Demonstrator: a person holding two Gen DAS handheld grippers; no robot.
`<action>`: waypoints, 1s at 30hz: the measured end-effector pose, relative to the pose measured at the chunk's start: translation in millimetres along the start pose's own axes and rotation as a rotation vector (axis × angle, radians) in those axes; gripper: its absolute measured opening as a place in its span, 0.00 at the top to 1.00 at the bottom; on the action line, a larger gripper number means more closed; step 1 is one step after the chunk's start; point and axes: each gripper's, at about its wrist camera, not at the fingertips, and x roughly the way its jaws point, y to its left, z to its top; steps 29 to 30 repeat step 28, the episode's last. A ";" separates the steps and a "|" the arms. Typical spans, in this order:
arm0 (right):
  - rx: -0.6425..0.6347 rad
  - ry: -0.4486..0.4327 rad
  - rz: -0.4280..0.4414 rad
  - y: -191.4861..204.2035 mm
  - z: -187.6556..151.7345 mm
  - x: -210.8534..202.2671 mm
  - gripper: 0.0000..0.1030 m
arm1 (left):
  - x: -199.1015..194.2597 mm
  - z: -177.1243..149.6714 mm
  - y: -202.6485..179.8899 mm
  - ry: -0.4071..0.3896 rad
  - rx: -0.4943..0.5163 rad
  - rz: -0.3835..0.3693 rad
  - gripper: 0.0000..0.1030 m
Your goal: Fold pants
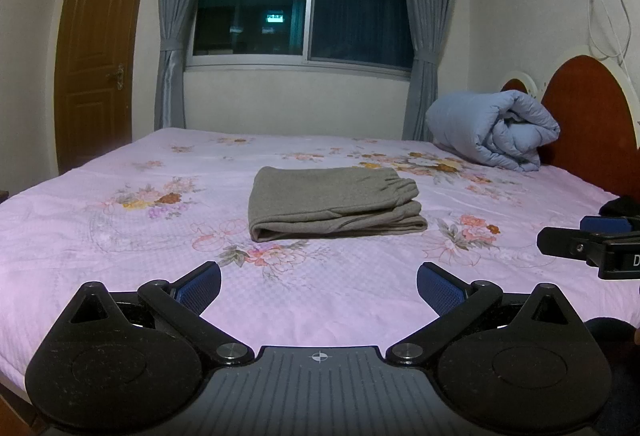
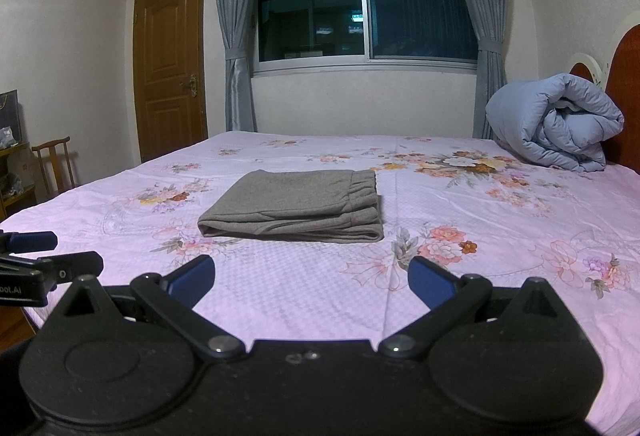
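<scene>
Insp. notes, L to R. Brown door (image 2: 170,64) at far left bore no legible marking. Left gripper (image 1: 319,286) was held low over the near edge of the floral bedsheet (image 1: 120,236), fingers spread wide, nothing between them; its side casing, seen at the left edge of the right wrist view, showed partial lettering "bot.AI". Grey pants (image 1: 334,202) lay mid-bed, well apart from both tools, already stacked in a compact rectangle w/ elastic waistband on top toward the right and the fold edge facing the cameras. Judgement: task appeared essentially complete; the step in hand was to withdraw w/o disturbing the stack. To do that well, keep both tools clear of the cloth; if tidying were wanted, press the top layer flat and square the layered right ends, which looked slightly uneven. Right gripper (image 2: 312,280) likewise gaped, empty; its casing showed one letter "D", remainder cut off. Rolled blue duvet (image 2: 556,124) at the headboard (image 1: 592,124), no label visible.
</scene>
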 end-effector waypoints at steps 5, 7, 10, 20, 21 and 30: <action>0.000 0.001 0.000 0.4 -0.1 0.1 0.06 | -0.1 -0.2 -0.5 0.000 0.001 0.001 0.00; 0.000 0.001 0.001 0.2 0.1 -0.1 0.06 | -0.3 0.0 -0.1 0.000 0.002 0.000 0.00; -0.001 0.002 0.001 0.0 0.1 0.1 0.06 | -0.2 0.2 0.0 0.000 0.001 0.001 0.00; -0.001 0.002 0.001 0.2 0.2 0.2 0.06 | -0.7 0.0 0.1 -0.014 0.011 -0.007 0.00; -0.001 0.002 0.000 0.3 0.1 0.2 0.06 | -1.3 0.1 -0.4 -0.021 0.018 -0.009 0.00; -0.009 0.001 0.006 -0.3 0.4 -0.4 0.06 | 1.0 1.3 -0.1 -0.016 0.024 0.003 0.00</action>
